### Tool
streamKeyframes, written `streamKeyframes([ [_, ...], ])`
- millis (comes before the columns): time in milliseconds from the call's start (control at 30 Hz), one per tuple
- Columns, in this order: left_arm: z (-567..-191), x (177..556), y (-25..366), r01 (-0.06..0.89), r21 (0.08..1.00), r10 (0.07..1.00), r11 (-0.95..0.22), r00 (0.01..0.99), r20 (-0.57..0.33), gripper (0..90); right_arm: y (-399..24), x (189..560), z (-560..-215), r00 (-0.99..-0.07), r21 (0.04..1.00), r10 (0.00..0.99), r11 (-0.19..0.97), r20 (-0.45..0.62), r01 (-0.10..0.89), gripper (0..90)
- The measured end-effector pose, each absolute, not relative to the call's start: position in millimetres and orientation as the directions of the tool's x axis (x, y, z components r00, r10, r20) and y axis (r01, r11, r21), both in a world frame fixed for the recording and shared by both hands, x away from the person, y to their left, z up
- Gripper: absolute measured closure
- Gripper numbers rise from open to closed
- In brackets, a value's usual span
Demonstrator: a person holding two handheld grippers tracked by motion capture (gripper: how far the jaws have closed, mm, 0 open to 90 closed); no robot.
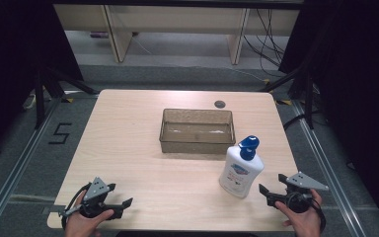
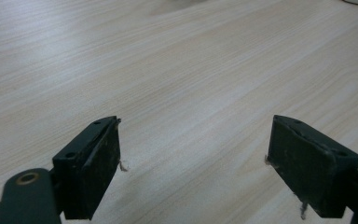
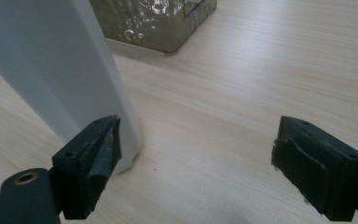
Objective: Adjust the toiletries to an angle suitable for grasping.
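Bottle (image 1: pixel 241 168) stands just beside the right gripper (image 1: pixel 271 193); both grippers' jaws spread wide, left gripper (image 1: pixel 121 205) well apart

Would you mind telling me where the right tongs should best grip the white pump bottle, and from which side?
Probably the flat-sided body of the white pump bottle, below the blue pump head. It stands upright near the table's right edge, and the open right tongs already sit level beside it, so come in from its right. The narrow pump top looks less stable to hold.

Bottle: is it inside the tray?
No, the bottle stands upright on the table, in front of the tray near its right corner.
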State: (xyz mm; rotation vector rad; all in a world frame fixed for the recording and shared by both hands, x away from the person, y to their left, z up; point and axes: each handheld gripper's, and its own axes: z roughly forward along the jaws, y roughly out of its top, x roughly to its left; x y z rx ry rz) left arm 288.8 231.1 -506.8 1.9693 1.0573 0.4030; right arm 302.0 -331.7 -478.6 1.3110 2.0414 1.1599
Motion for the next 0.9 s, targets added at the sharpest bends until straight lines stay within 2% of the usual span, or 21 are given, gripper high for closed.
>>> streamKeyframes([
  [100,-505.7,289.1,233.4,0.526,0.788,0.792,-0.319,0.604,-0.083,16.5,-332.8,301.7,-477.1,-0.454,0.842,0.888,0.193,0.069,0.505,15.5],
  [567,-505.7,289.1,233.1,0.530,0.787,0.793,-0.315,0.602,-0.088,16.5,-332.6,299.2,-467.7,-0.456,0.863,0.886,0.167,0.081,0.477,17.2],
  [900,-506.7,289.3,230.9,0.534,0.794,0.796,-0.291,0.595,-0.110,16.5,-333.2,294.9,-450.1,-0.465,0.882,0.885,0.190,0.037,0.430,18.0],
])
